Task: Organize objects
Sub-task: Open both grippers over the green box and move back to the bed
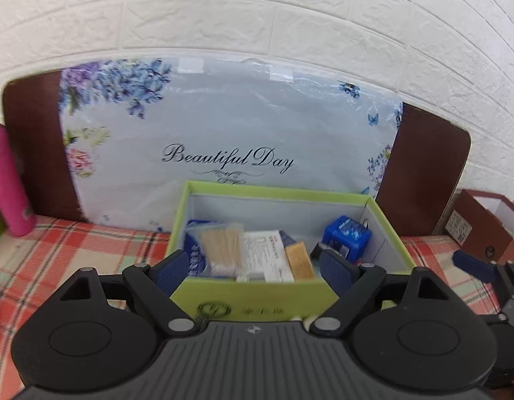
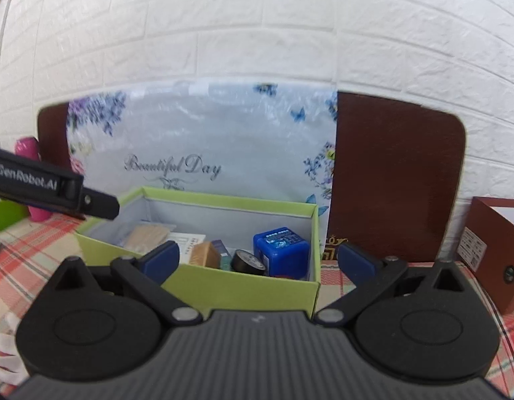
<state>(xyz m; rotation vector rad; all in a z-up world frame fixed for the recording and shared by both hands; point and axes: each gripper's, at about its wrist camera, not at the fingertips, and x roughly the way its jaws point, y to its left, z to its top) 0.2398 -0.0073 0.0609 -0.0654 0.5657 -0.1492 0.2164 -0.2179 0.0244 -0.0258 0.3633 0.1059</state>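
— Left wrist view first: what are the tongs doing?
— The left gripper [image 1: 255, 265] stands spread wide, blue pads [image 1: 172, 266] apart with nothing pinched between them. It hangs just before the near wall of the green box [image 1: 257, 300], which sits open on the checked tablecloth [image 1: 73, 250].
— And what's in the box?
— A packet of wooden toothpicks [image 1: 223, 248] lies at the left, a white leaflet [image 1: 265, 253] beside it, then a small tan card [image 1: 300, 260], and a blue cube-shaped box [image 1: 347, 233] in the right corner.
— The other hand?
— From the right wrist view, the right gripper [image 2: 258, 260] is spread wide too, empty, near the box's right front corner. A roll of black tape [image 2: 248, 261] shows in there next to the blue cube.
— Anything round about?
— A floral "Beautiful Day" bag [image 1: 223, 140] leans on a brown board [image 1: 423, 166] against the white brick wall [image 1: 257, 16]. A pink bottle [image 1: 6, 180] stands at the left, a brown carton [image 1: 483, 226] at the right.
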